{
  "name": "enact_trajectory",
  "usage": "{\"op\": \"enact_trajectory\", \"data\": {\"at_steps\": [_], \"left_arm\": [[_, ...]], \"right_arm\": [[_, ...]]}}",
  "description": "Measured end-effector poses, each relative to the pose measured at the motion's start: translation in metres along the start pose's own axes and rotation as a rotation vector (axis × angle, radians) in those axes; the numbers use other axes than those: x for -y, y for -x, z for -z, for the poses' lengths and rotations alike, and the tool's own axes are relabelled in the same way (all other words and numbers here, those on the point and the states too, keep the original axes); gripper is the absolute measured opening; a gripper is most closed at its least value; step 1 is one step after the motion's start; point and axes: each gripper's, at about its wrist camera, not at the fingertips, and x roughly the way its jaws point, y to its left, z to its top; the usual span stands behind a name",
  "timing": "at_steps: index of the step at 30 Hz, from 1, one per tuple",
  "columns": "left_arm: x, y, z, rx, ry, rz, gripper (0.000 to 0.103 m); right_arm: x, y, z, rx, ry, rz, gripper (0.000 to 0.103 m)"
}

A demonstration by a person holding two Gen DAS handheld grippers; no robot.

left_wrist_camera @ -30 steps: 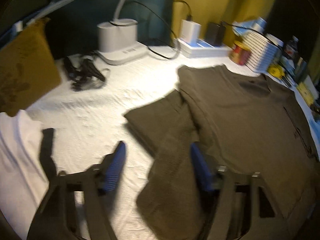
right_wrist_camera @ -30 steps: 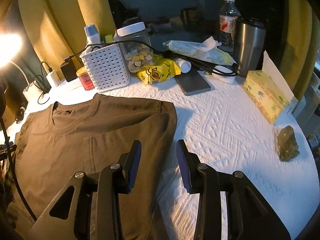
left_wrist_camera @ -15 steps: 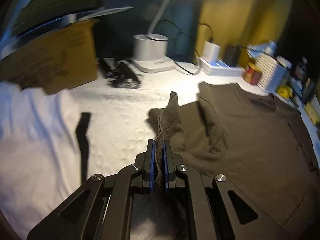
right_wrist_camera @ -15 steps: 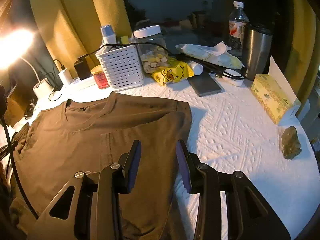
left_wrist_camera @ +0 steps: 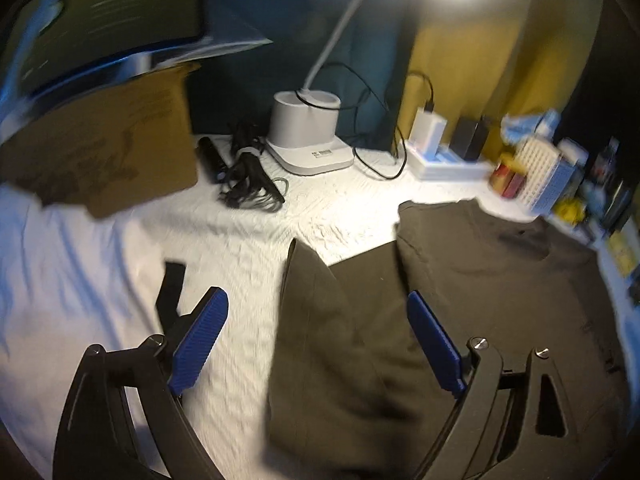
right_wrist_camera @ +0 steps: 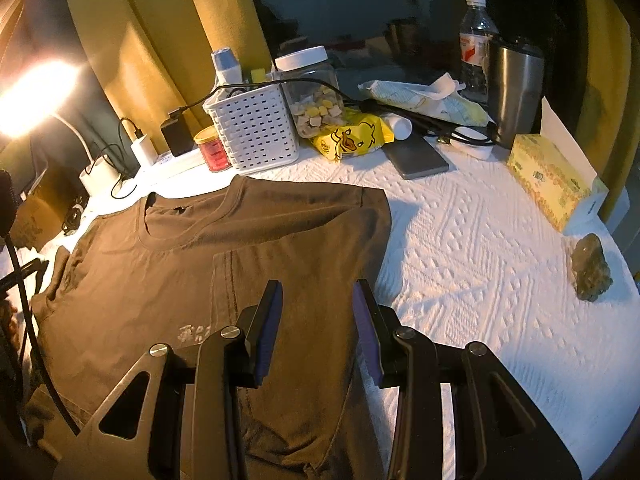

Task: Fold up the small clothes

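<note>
A brown T-shirt [right_wrist_camera: 208, 264] lies spread on the white textured cloth [right_wrist_camera: 480, 264], filling the lower left and middle of the right wrist view, its collar toward the white basket [right_wrist_camera: 256, 136] at the upper middle. The right gripper [right_wrist_camera: 316, 320] hangs over the shirt's right edge, jaws partly apart with nothing pinched between them.

In the blurred left wrist view, the left gripper [left_wrist_camera: 316, 344] stands wide apart, its jaws having just been opening; a raised fold of the shirt's sleeve [left_wrist_camera: 320, 320] sits between the blue pads [left_wrist_camera: 200, 340] without touching them. A white lamp base [left_wrist_camera: 308, 136] stands at the upper middle, a cardboard box [left_wrist_camera: 104, 152] at the upper left.
</note>
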Motion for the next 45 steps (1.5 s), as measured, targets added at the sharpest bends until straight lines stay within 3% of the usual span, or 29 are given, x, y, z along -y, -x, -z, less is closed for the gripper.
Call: {"op": "enact_trajectory", "data": {"at_steps": [5, 6, 7, 9, 10, 12, 18, 23, 28, 34, 39, 45], "left_arm": [[0.004, -0.041, -0.006, -0.086, -0.081, -0.03, 0.087], [0.003, -0.046, -0.006, -0.097, -0.089, -0.029, 0.08], [0.001, -0.05, -0.005, -0.113, -0.088, -0.021, 0.051], [-0.002, -0.05, -0.004, -0.105, -0.091, -0.021, 0.02], [-0.004, -0.047, -0.004, -0.1, -0.091, -0.011, 0.011], [-0.009, -0.04, -0.003, -0.065, -0.075, -0.033, 0.007], [-0.025, -0.008, 0.01, 0.066, 0.004, -0.15, 0.006], [-0.028, 0.015, 0.027, 0.119, 0.071, -0.199, 0.006], [-0.021, 0.024, 0.036, 0.132, 0.076, -0.226, 0.005], [-0.008, 0.038, 0.029, 0.182, 0.061, -0.206, 0.005], [0.022, 0.046, 0.013, 0.217, 0.007, -0.114, 0.005], [0.068, 0.037, -0.001, 0.199, -0.087, -0.017, 0.006]], "right_arm": [[0.003, 0.0, 0.001, 0.003, -0.018, 0.0, 0.039], [0.004, 0.001, 0.002, 0.003, -0.023, 0.001, 0.039], [0.005, 0.0, 0.001, 0.002, -0.027, 0.001, 0.039], [0.007, 0.0, 0.002, 0.0, -0.033, 0.006, 0.039], [0.007, 0.0, 0.002, 0.0, -0.033, 0.007, 0.039], [0.007, -0.001, 0.002, -0.003, -0.033, 0.006, 0.039], [0.001, -0.001, 0.005, -0.008, -0.023, -0.015, 0.039], [0.0, 0.003, 0.009, -0.004, -0.022, -0.027, 0.039], [0.001, 0.004, 0.015, -0.007, -0.022, -0.043, 0.039], [0.005, 0.01, 0.016, 0.004, -0.032, -0.058, 0.039], [0.011, 0.012, 0.018, 0.009, -0.049, -0.065, 0.039], [0.017, 0.014, 0.023, 0.011, -0.065, -0.072, 0.039]]}}
